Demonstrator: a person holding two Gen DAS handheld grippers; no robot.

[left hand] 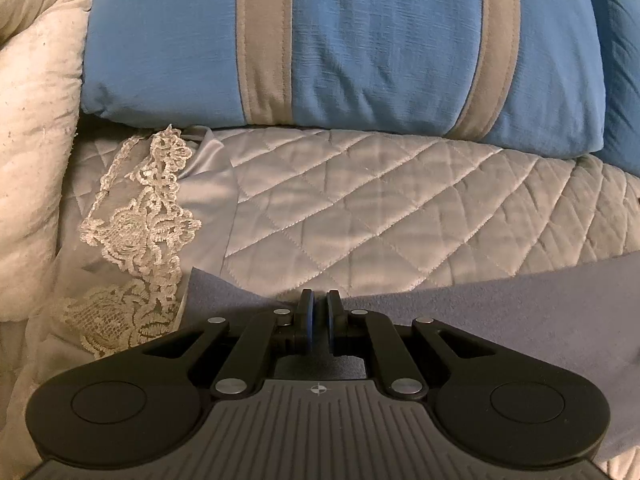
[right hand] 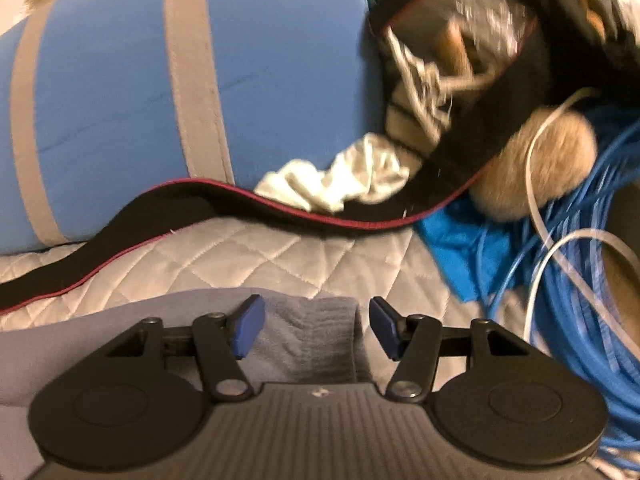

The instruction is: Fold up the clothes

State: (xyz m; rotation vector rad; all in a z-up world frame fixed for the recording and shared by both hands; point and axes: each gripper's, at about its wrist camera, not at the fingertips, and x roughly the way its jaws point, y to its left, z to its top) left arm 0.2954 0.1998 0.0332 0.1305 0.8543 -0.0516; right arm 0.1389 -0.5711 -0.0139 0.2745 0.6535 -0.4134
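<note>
Left view: left gripper (left hand: 319, 320) pads nearly together, w/ grey-blue garment (left hand: 500, 304) beneath; can't tell if pinched. Its edge runs left-right across the quilt (left hand: 360, 208), open quilt ahead up to the blue pillow (left hand: 360, 40). Lace (left hand: 148, 220) shows only here.

Right view: right gripper (right hand: 316, 326) fingers apart over garment's cuff (right hand: 320, 336), pointing forward. Black strap (right hand: 200, 200), blue cables (right hand: 568, 280) crowd right.
</note>
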